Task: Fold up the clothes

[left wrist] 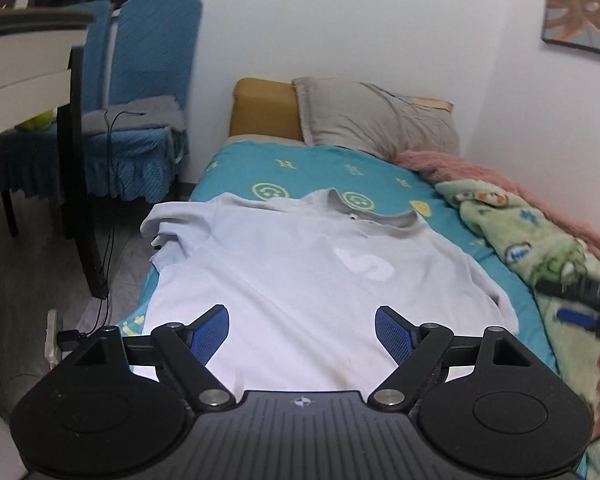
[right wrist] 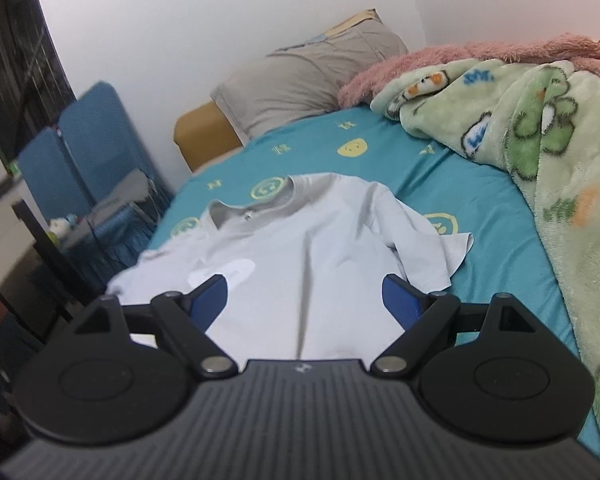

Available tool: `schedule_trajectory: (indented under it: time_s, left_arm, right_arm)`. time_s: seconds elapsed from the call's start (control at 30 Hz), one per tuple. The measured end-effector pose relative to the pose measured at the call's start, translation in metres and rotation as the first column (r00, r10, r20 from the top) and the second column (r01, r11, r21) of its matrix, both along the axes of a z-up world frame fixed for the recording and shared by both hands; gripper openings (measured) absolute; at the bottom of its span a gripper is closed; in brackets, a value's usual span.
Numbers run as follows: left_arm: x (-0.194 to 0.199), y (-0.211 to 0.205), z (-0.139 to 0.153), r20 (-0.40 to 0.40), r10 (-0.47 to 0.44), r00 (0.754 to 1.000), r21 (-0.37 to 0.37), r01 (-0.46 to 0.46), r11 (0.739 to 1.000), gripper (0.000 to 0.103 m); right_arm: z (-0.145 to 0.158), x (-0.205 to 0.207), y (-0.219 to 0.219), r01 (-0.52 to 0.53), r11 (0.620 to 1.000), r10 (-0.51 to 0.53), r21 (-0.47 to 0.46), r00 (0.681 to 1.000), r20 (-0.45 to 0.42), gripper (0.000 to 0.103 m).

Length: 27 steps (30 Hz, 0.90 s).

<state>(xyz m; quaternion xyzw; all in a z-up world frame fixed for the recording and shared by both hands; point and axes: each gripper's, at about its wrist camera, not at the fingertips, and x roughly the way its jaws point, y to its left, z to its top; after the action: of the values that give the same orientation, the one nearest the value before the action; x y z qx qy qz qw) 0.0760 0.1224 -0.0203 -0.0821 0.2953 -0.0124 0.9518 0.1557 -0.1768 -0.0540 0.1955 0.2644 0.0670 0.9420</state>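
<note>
The left hand-held gripper (left wrist: 302, 330) hangs wide open and empty over the hem end of the pale T-shirt (left wrist: 296, 276); the right hand-held gripper (right wrist: 305, 300) likewise (blue pads apart, nothing between). The shirt lies spread, collar toward the pillow (left wrist: 376, 116), on the bed (left wrist: 300, 172), beside a green blanket (right wrist: 540, 152).

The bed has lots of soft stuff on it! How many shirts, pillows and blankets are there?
Shirts: 1, the pale T-shirt lying spread on the teal sheet
Pillows: 1, the grey pillow at the head of the bed
Blankets: 2, the green cartoon blanket and the pink fluffy blanket bunched along the wall side
Total: 4
</note>
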Motion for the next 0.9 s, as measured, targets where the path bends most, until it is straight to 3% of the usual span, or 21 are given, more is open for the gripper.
schedule_trajectory:
  time_s: [0.2, 0.33, 0.43, 0.6, 0.7, 0.8, 0.87, 0.9]
  left_arm:
    - [-0.004, 0.001, -0.006, -0.014, -0.023, 1.000, -0.019, 0.023, 1.000, 0.082]
    - [0.001, 0.000, -0.013, -0.019, -0.043, 0.999, -0.023, 0.042, 0.999, 0.082]
    - [0.009, -0.001, -0.022, -0.034, -0.057, 0.998, -0.032, 0.056, 0.998, 0.082]
    - [0.027, -0.003, -0.039, -0.060, -0.075, 0.995, -0.069, 0.071, 0.995, 0.082]
    - [0.039, -0.008, -0.047, -0.068, -0.088, 0.994, -0.072, 0.083, 0.994, 0.081]
    - [0.049, -0.014, -0.054, -0.074, -0.100, 0.992, -0.071, 0.095, 0.993, 0.080]
    - [0.052, -0.016, -0.058, -0.082, -0.107, 0.991, -0.072, 0.101, 0.992, 0.079]
    - [0.054, -0.017, -0.060, -0.087, -0.111, 0.990, -0.073, 0.104, 0.992, 0.079]
  right_arm:
    - [0.006, -0.003, -0.030, 0.044, 0.990, -0.043, 0.131, 0.999, -0.012, 0.072]
    - [-0.010, 0.034, -0.074, 0.157, 0.968, -0.150, 0.198, 0.987, -0.054, 0.072]
    - [-0.051, 0.067, -0.119, 0.232, 0.921, -0.189, 0.313, 0.968, -0.163, 0.072]
    - [-0.112, 0.102, -0.161, 0.330, 0.859, -0.234, 0.391, 0.933, -0.273, 0.068]
    - [-0.136, 0.124, -0.160, 0.326, 0.854, -0.216, 0.406, 0.931, -0.293, 0.063]
    - [-0.150, 0.146, -0.150, 0.284, 0.886, -0.184, 0.366, 0.941, -0.285, 0.040]
    - [-0.153, 0.159, -0.141, 0.251, 0.903, -0.156, 0.348, 0.947, -0.281, 0.032]
    - [-0.153, 0.165, -0.136, 0.226, 0.914, -0.131, 0.336, 0.950, -0.283, 0.021]
